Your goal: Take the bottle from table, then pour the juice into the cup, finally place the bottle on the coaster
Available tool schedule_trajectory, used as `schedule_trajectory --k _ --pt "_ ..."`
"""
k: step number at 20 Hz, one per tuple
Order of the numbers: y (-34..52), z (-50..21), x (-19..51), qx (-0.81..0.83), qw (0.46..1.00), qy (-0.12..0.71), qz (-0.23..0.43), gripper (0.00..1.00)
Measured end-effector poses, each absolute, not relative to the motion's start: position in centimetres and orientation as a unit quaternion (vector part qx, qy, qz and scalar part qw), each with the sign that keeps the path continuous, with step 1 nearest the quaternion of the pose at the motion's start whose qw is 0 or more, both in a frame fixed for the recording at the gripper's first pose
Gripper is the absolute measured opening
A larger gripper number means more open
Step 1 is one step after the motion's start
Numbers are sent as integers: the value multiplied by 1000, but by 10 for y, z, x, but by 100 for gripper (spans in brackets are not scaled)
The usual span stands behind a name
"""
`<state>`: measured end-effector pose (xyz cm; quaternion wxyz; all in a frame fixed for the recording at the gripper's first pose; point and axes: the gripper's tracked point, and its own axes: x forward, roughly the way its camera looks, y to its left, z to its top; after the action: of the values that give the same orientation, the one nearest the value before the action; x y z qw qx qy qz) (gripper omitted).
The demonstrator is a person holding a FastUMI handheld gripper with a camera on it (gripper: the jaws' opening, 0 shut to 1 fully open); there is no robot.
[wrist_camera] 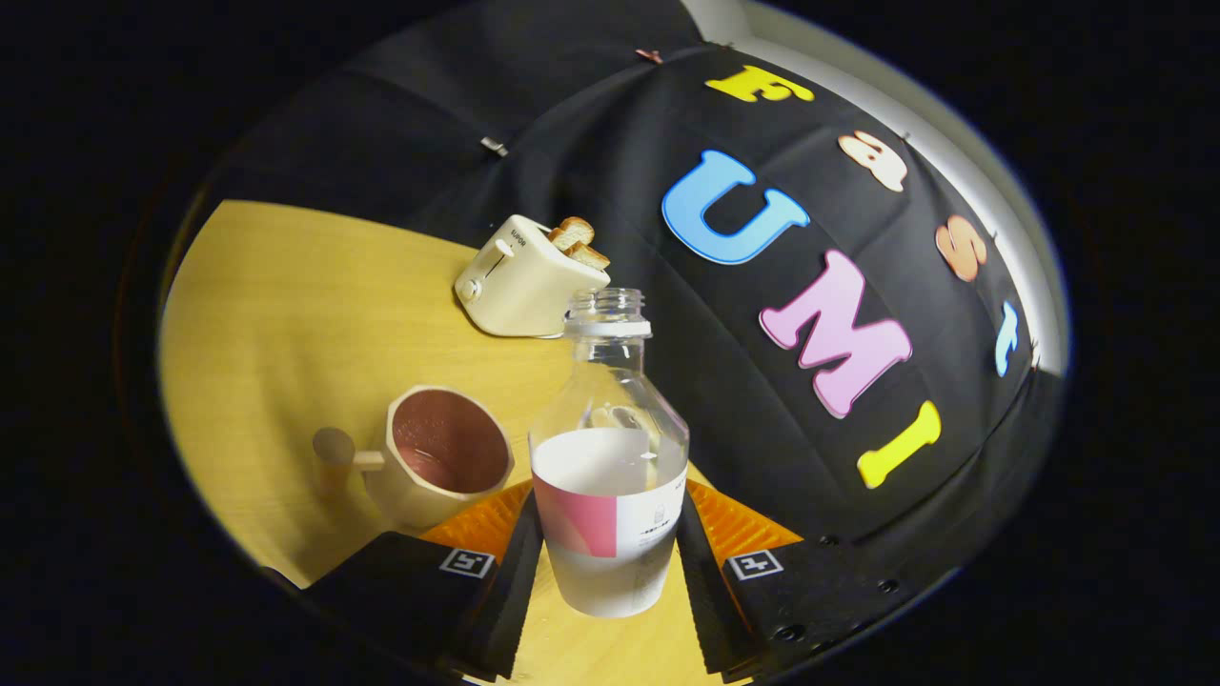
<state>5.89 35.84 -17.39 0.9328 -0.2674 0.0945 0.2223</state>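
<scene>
We are clamping our gripper (610, 553) on the uncapped clear plastic bottle (610, 448), tilting above the yellow table (305, 314); cream pink-lined cup (440, 455) at ten o'clock.

my one camera rides on the gripper (610, 562) and looks forward along its two fingers (515, 581), tilted against the table (286, 305) so the tabletop slants. it sits very close: the bottle (610, 457) clamped between the fingers looms large. just left of the fingers is the cup (440, 457); beyond them the toaster (526, 281), well apart, then the booth wall.
</scene>
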Motion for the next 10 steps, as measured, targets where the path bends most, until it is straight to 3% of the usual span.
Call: schedule_trajectory --k 5,10 --pt "348 -173 64 -130 957 130 225 73" --pt "322 -132 87 -37 975 76 207 74"
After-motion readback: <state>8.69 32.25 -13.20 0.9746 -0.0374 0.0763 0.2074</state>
